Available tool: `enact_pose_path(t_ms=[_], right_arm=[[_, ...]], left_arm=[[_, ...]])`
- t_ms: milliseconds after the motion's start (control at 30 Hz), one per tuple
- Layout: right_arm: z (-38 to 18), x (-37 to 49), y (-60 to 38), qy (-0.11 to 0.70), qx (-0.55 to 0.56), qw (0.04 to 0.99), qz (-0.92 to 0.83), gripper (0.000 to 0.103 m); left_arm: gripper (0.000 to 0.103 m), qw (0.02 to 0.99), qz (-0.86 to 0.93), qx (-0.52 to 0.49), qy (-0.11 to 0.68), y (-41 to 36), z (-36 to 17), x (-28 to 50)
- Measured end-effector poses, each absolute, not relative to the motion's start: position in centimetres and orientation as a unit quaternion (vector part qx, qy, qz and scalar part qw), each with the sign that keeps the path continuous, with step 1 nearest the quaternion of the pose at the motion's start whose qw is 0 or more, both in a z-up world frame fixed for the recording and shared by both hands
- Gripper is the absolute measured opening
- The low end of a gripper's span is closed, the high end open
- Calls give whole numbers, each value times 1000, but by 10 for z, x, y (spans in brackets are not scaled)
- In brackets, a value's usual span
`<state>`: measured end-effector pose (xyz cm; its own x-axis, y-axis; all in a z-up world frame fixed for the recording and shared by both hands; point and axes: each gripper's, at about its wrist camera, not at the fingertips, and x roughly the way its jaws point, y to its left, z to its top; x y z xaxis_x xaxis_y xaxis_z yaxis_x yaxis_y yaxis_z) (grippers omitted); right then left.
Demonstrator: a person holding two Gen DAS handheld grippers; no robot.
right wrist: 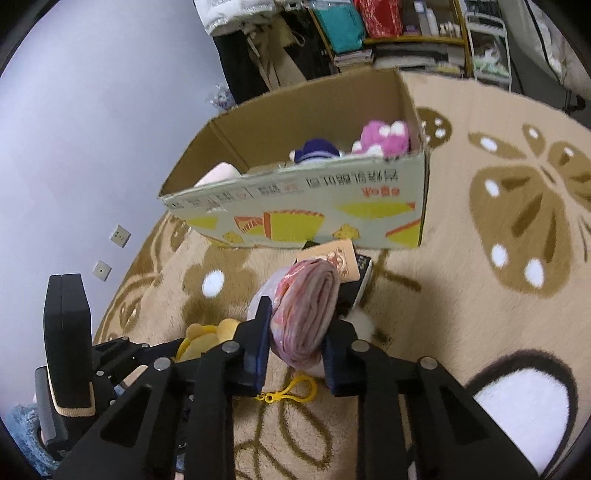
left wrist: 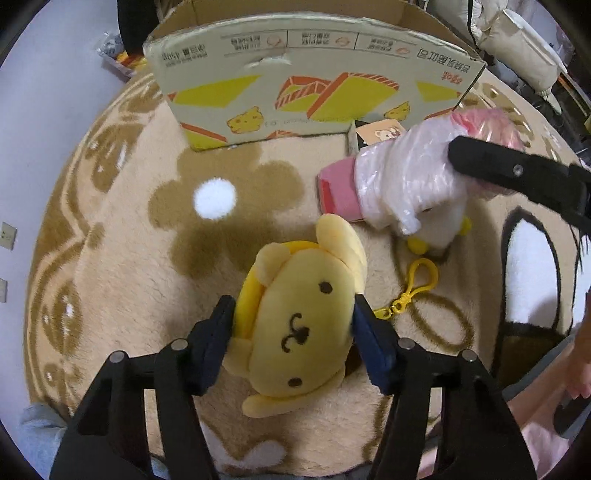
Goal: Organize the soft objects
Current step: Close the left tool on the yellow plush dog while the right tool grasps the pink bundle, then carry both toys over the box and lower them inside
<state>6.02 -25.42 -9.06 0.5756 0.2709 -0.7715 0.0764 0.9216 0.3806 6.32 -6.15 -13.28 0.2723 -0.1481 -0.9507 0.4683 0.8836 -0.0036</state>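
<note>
My left gripper [left wrist: 295,328] is shut on a yellow dog plush [left wrist: 303,321] with a yellow clip [left wrist: 413,286], low over the rug. My right gripper [right wrist: 295,339] is shut on a plastic-wrapped pink and white soft bundle [right wrist: 306,310], which also shows in the left wrist view [left wrist: 410,177] held above the rug. The open cardboard box [right wrist: 295,206] stands beyond on the rug; it also shows in the left wrist view [left wrist: 314,85]. It holds a pink plush [right wrist: 384,140] and a purple plush [right wrist: 317,149].
A beige patterned rug [left wrist: 129,258] covers the floor. A small card box [right wrist: 332,258] lies in front of the cardboard box. A white plush with yellow feet [left wrist: 439,229] and a pink item [left wrist: 338,192] lie under the bundle. Shelves and clutter [right wrist: 388,29] stand behind.
</note>
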Motion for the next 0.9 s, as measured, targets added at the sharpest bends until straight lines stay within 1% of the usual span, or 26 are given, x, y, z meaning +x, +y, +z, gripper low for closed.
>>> enact_pose_path(t_ms=[200, 367, 567, 900], right_arm=[[-75, 48, -256, 439, 180, 879, 48, 21], [-55, 33, -256, 408, 173, 895, 45, 18], [-29, 21, -256, 374, 154, 914, 39, 18], [16, 13, -261, 317, 130, 939, 20, 18]], left_arm=[[58, 815, -163, 150, 535, -54, -116, 52], [58, 850, -130, 112, 498, -36, -95, 54], [58, 882, -101, 95, 450, -21, -71, 54], [58, 924, -90, 118, 352, -29, -25, 40]])
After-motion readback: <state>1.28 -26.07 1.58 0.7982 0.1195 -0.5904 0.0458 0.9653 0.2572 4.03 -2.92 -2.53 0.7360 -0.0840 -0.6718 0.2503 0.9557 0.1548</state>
